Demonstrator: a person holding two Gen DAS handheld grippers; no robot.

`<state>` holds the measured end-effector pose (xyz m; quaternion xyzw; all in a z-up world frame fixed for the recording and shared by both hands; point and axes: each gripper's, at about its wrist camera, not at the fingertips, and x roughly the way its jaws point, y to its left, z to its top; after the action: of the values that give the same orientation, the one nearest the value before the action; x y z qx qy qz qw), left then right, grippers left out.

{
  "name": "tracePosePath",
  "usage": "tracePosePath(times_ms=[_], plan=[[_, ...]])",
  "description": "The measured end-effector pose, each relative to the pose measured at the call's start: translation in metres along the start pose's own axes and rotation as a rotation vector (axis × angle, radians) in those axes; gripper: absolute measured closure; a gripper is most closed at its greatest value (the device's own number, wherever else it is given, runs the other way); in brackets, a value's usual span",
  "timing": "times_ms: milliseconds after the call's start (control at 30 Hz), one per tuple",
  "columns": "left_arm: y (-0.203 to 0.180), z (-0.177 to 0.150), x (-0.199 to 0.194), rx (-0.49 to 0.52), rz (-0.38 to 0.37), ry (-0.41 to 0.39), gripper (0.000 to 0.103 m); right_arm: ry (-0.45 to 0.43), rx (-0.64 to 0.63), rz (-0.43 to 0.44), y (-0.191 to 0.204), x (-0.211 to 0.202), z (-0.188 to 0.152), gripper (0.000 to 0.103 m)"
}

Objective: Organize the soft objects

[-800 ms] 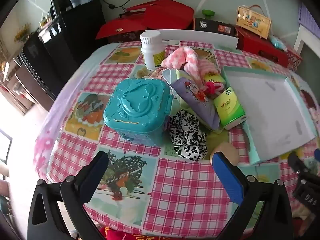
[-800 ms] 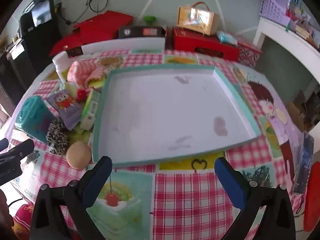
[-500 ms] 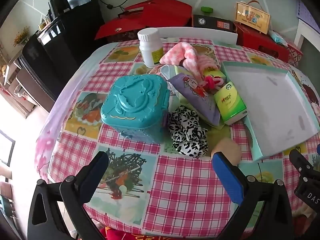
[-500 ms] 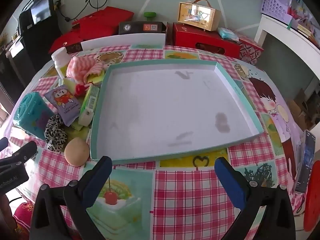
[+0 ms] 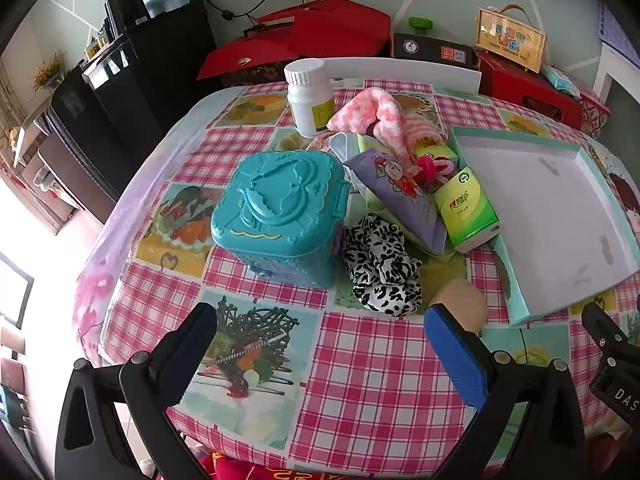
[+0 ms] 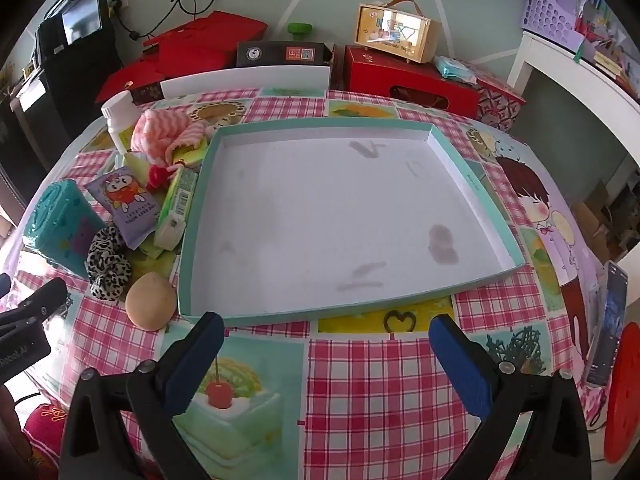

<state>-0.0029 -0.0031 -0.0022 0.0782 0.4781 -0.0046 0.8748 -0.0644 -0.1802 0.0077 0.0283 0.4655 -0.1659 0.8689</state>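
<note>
One desk (image 6: 360, 380) under a checked picture cloth carries everything, and both claws hang over its near edge. One shallow teal tray (image 6: 472, 176) with a white floor lies just ahead of the right claw (image 6: 326, 344); nothing sits in it. One turquoise plastic case (image 5: 280, 208), lid closed, stands ahead of the left claw (image 5: 320, 332), slightly to its left. One white bottle (image 5: 310, 96) stands far ahead, behind the pile.

The soft things crowd between case and tray: one pink-and-white knitted cloth (image 5: 380, 116) at the far end, one purple tissue pack (image 5: 400, 200) leaning against one green tissue pack (image 5: 466, 208), one red-pink hair tie (image 5: 430, 168) between them, and one leopard-print scrunchie (image 5: 380, 268) just ahead of the left claw. One tan round sponge (image 5: 460, 300) lies partly behind that claw's right finger (image 5: 456, 356).

Each claw has its fingers spread wide with nothing between them.

Compared with the earlier frames, the pile and tray sit a little farther from both claws; nothing on the desk has shifted.
</note>
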Motion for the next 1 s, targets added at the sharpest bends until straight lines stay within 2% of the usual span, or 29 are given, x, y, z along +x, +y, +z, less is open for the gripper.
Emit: tracePosePath(times_ms=[1000], plan=[[-0.0018, -0.0038, -0.0042, 0.009, 0.034, -0.029, 0.000, 0.006, 0.016, -0.006, -0.0017, 0.0004, -0.0003, 0.000]])
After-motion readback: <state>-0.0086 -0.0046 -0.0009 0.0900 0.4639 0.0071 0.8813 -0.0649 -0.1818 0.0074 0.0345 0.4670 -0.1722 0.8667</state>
